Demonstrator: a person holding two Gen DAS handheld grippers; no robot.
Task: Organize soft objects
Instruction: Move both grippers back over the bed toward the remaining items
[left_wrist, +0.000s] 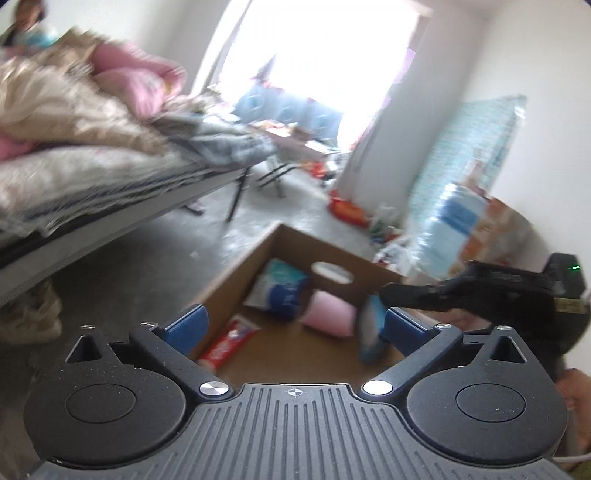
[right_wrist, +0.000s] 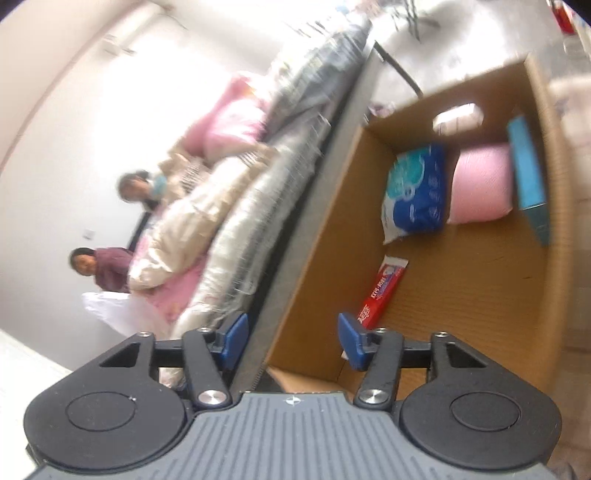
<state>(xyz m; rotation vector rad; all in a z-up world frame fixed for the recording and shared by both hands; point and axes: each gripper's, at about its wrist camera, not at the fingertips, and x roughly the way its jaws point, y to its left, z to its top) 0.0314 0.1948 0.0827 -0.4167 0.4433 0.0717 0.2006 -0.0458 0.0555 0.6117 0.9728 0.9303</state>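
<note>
An open cardboard box stands on the floor. Inside lie a blue and white soft pack, a pink cushion, a red toothpaste carton and a teal flat box leaning on the wall. My left gripper is open and empty above the box's near side. My right gripper is open and empty over the box's near edge. The right gripper's black body shows in the left wrist view beside the box.
A bed piled with pink pillows and beige quilts runs beside the box. Two people sit behind the bed. A folding table, packs of bottled water and floor clutter stand beyond the box.
</note>
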